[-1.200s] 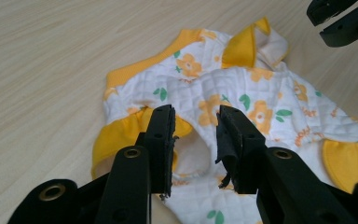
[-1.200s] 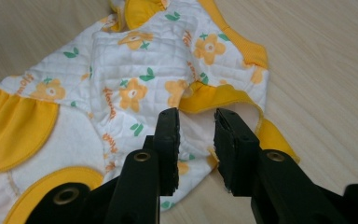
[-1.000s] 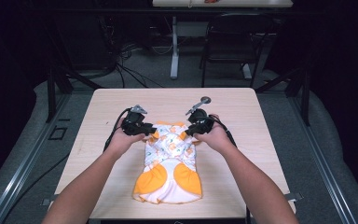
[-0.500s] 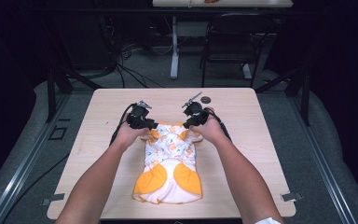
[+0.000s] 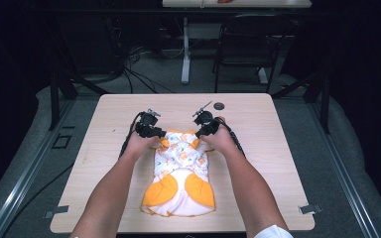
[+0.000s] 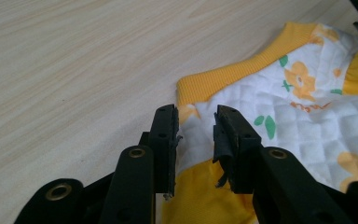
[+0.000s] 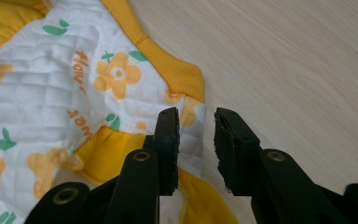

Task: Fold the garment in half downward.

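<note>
1. step in hand, prob.: folding or flattening a small quilted garment (image 5: 181,171) on the table (image 5: 278,148); both grippers set at its far corners, left gripper (image 5: 159,133) at far-left corner, right gripper (image 5: 202,131) at far-right.
2. left gripper (image 6: 196,135): jaws apart by a narrow gap, white quilted cloth and a bit of yellow seen between them, but not pinched; holding nothing.
3. right gripper (image 7: 196,140): same, jaws a little open, standing over the edge of the cloth near the yellow ribbed band (image 7: 168,60); no grip on it.
4. garment (image 6: 307,107) lies flat about mid-table, a bit toward near edge; long axis running near to far.
5. look: white quilted fabric w/ orange flowers and green leaves, small orange print "flower" (image 7: 80,65); yellow ribbed trim at far end; two big yellow-orange panels (image 5: 178,191) at near end, w/ white hem below.
6. next move, as a guess: close both jaws on the far corners at same time, then lift evenly and bring toward near end; needs equal height on both sides, else cloth skews.
7. small dark round thing (image 5: 219,106) on far part of table, apart from the work.
</note>
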`<state>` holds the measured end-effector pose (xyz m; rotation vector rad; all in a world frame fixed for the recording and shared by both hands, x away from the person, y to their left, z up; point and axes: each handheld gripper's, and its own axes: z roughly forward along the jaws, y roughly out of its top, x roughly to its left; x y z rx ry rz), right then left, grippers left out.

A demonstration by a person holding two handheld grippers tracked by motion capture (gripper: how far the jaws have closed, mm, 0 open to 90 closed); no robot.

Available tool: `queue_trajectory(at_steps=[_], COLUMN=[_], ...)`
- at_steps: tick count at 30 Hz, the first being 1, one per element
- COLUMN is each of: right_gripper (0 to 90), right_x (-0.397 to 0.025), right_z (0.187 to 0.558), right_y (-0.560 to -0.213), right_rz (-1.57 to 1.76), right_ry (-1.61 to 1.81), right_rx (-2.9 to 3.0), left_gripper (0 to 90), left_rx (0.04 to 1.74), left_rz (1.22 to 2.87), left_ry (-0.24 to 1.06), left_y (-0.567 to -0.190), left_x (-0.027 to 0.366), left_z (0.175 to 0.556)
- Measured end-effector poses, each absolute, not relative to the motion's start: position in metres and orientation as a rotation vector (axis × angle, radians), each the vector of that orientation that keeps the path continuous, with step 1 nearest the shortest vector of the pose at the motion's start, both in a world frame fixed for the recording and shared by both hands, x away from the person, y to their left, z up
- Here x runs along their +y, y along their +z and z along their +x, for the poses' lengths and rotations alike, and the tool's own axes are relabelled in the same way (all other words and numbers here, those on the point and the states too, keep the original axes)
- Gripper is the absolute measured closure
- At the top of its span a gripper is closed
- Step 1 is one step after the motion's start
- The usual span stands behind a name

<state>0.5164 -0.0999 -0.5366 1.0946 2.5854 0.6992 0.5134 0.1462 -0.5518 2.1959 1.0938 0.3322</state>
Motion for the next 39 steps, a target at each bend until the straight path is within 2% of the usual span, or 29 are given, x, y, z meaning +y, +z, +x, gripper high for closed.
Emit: queue_trajectory(at_steps=[12,19,22,30,39], right_gripper=[62.7,62.3,65.0,80.6,84.5], right_x=[-0.098,-0.102,-0.099,-0.095,-0.093], right_z=[0.516,0.517,0.515,0.512,0.51], right_y=[-0.557,-0.559,-0.561,-0.557,-0.557], right_rz=[1.153,1.196,1.208,1.129,1.136], right_ry=[0.74,0.761,0.791,0.726,0.725], right_rx=[2.598,2.625,2.61,2.679,2.661], left_gripper=[60.8,61.2,61.7,80.8,83.1], left_rx=[1.099,1.115,1.104,1.063,1.089], left_rz=[2.2,2.195,2.205,2.248,2.216], left_ry=[0.317,0.268,0.269,0.254,0.223], left_y=[-0.568,-0.57,-0.569,-0.568,-0.568], left_x=[0.15,0.151,0.151,0.145,0.147], left_z=[0.511,0.511,0.51,0.507,0.508])
